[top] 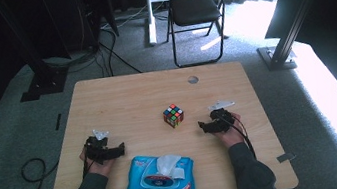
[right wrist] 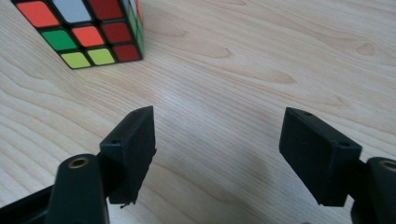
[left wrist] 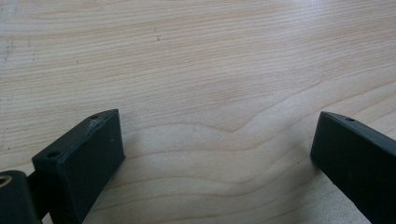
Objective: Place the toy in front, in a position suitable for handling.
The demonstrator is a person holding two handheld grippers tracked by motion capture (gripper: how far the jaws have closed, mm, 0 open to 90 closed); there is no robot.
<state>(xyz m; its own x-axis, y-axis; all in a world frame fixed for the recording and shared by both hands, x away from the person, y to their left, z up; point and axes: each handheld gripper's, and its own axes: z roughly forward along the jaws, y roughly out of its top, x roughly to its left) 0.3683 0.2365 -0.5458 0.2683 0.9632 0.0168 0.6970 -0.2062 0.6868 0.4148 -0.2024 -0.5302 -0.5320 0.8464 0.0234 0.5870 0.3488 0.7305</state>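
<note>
Puzzle cube (top: pixel 173 115) flat on table (top: pixel 122 101), corner toward person; right gripper (top: pixel 203 126) near, wide, empty.

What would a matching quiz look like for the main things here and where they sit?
Things:
1. multicoloured plastic puzzle cube
2. blue soft pack of wet wipes
3. black folding metal chair
4. left hand-held gripper

Places:
A. on the floor beyond the table
B. table's near edge
C. middle of the table
D. over the table's left part, jaws apart

Pairs: 1-C, 2-B, 3-A, 4-D
</note>
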